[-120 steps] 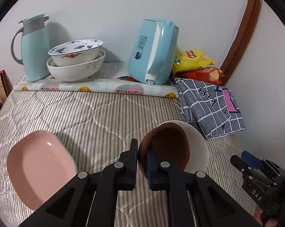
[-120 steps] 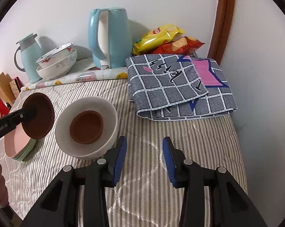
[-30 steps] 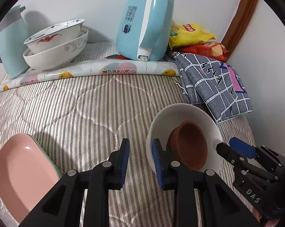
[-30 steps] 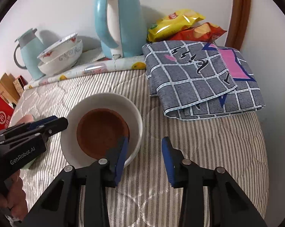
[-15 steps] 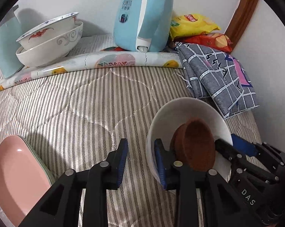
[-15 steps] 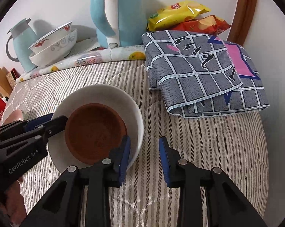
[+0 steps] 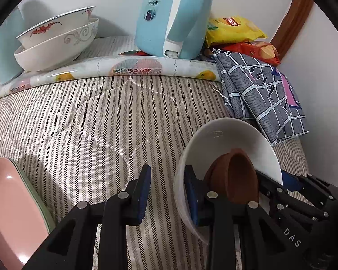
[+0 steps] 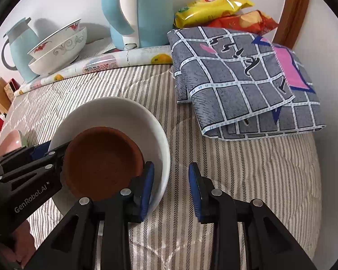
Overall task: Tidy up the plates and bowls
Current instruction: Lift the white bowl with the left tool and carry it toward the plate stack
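Observation:
A white bowl (image 7: 232,139) (image 8: 115,112) sits on the striped quilt with brown saucers (image 7: 238,177) (image 8: 101,162) inside it. My left gripper (image 7: 166,191) is open, its jaws straddling the bowl's near rim. My right gripper (image 8: 171,184) is open too, straddling the opposite rim, one finger inside by the saucers. Each gripper shows in the other's view, the left (image 8: 27,164) and the right (image 7: 290,193). A pink plate (image 7: 9,204) (image 8: 9,141) on a green one lies to the left.
At the back stand two stacked patterned bowls (image 7: 56,38) (image 8: 58,47), a blue kettle (image 7: 173,15) (image 8: 137,11), a teal jug (image 8: 20,47) and snack bags (image 8: 216,6). A folded grey checked cloth (image 8: 243,78) (image 7: 261,99) lies at the right by the wall.
4 s ago my left gripper held a brown saucer; it now lies in the bowl. Both grippers have since closed in on the white bowl's rim from opposite sides.

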A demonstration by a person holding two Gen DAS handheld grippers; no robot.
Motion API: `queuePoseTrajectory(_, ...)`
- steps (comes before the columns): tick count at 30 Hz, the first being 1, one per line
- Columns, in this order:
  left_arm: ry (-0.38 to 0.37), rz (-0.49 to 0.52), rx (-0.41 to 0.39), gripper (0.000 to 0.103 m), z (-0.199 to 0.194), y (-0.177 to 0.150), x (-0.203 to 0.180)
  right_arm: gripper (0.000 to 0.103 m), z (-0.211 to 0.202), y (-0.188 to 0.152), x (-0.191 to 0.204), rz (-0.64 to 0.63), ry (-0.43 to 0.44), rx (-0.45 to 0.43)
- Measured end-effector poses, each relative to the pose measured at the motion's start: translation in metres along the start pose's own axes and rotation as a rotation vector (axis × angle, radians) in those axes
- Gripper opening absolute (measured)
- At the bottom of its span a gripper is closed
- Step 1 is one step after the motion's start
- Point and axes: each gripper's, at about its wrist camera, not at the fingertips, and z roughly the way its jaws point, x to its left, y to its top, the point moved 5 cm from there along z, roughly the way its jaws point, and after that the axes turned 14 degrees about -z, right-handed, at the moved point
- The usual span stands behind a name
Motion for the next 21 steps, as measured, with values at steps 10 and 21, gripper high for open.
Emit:
queuePoseTrajectory(10,0.006,0.008,-0.032,0.029,0.0,0.002,-0.0002,0.038,-0.0001,-0.0003,-0.0041,0.01,-0.004,-0.033)
queuePoseTrajectory(21,0.018,0.007,0.031,0.029,0.005,0.0035,0.0006,0.045,-0.003,-0.0006,-0.0057,-0.006,-0.047,-0.053)
